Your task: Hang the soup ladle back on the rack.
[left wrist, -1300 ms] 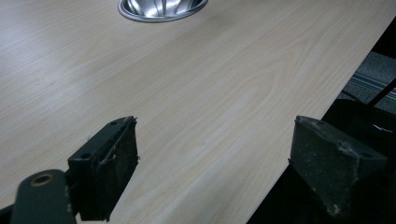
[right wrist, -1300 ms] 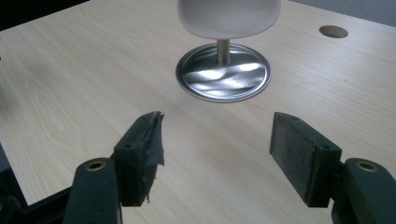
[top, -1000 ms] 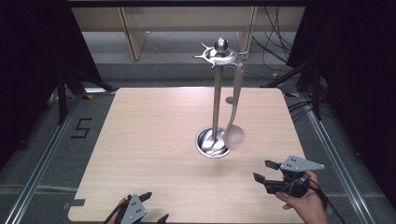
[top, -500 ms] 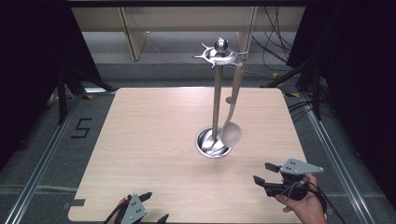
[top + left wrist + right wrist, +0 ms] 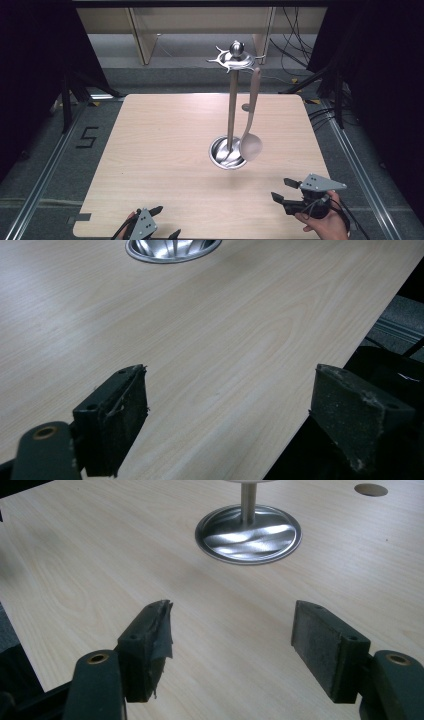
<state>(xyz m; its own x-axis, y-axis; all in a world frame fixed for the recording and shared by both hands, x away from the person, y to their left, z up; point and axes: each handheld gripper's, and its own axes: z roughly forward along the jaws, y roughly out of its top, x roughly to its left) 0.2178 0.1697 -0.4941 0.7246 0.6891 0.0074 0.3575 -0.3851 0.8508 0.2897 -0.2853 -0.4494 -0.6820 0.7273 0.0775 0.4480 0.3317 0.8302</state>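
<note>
Both grippers sit low at the near edge of the table [image 5: 165, 150], and nothing is in either of them. The right gripper [image 5: 280, 191] is in the person's hand at the near right, its jaws spread wide with only bare wood between the pads; they gape over the tabletop in the right gripper view. Straight ahead of those jaws, well apart from them, stands the utensil stand [image 5: 231, 100], its round steel base [image 5: 248, 534] centred just beyond the gap. A ladle [image 5: 250, 142] hangs from the stand's top hooks, its bowl down beside the base, on the side nearer the right gripper. The left gripper [image 5: 165, 222] rests at the near left corner, jaws wide apart too and holding nothing; the base's rim [image 5: 172, 249] lies far ahead, left of the gap's middle.
</note>
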